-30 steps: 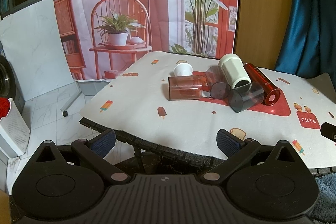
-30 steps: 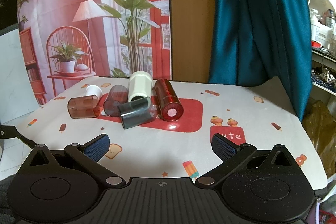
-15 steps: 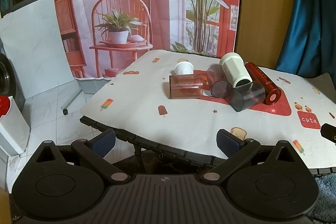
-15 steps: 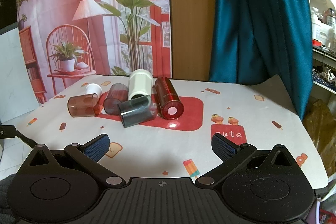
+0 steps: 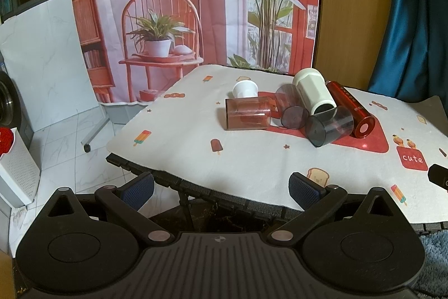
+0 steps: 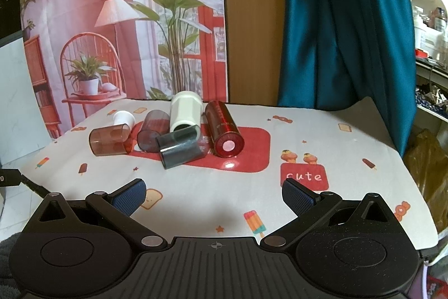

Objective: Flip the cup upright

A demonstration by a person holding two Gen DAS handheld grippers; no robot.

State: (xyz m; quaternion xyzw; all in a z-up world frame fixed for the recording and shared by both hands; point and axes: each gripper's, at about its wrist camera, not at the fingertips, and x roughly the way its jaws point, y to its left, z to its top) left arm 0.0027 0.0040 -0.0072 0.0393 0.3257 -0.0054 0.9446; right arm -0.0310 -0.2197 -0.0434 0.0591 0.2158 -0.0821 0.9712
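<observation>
**A:** ok so our left gripper [image 5: 221, 184] has its blue-padded fingers [image 5: 138, 187] spread wide, nothing between them, hanging off the near edge of the white cartoon-print tablecloth [image 5: 252, 159]. Right one?

**B:** Same deal, our right gripper [image 6: 214, 194] is splayed wide and empty, low over the cloth. From there the cups sit in a pile at about 11 o'clock.

**A:** For us they're more like 1 o'clock. Nearest is the smoky grey see-through plastic cup [image 5: 329, 128], lying on its side, touching the glossy red metal tumbler [image 5: 351, 109] and the cream ribbed tumbler [image 5: 313, 90], both down flat too.

**B:** Yep, plus the purple-tinted clear cup [image 6: 152, 132] and the brown translucent cup [image 6: 110, 142] at the left end, also tipped over.

**A:** And the small white paper cup [image 5: 245, 89] just behind the brown one, can't tell which way up it is.
</observation>
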